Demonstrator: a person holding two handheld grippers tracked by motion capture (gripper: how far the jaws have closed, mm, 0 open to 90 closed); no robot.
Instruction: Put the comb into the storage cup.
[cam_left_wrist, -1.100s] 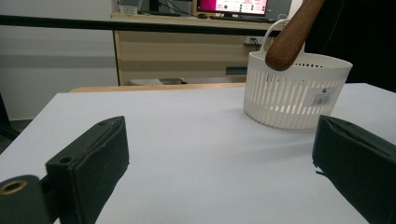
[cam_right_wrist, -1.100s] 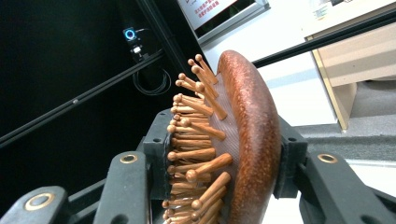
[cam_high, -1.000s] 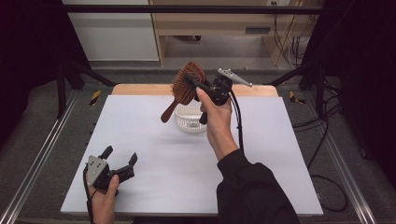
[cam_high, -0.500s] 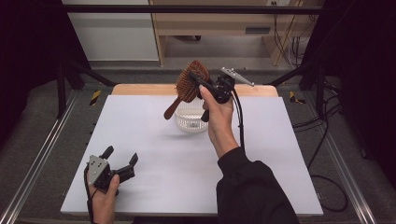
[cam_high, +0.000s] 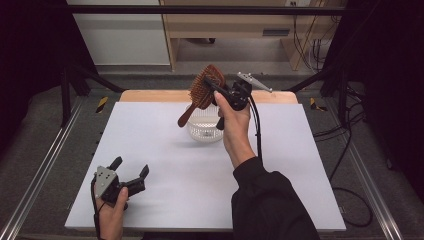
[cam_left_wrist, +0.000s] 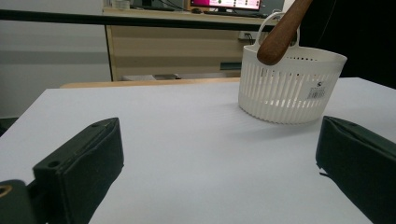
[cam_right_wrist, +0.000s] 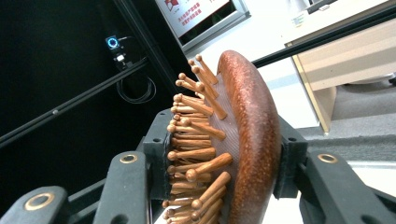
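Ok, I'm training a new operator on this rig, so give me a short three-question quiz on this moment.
1. True or false: the right gripper is clamped on the handle of the hairbrush.
2. Which way does the hairbrush handle point? A) straight up B) down toward the white basket C) level, away from the basket
3. What does the left gripper hold?

Key
1. False: its pads press on the head, one on the bristle side and one on the wooden back.
2. B: the handle end hangs just over the basket's rim.
3. Nothing: its jaws stand open, low over the table, near the front left corner.
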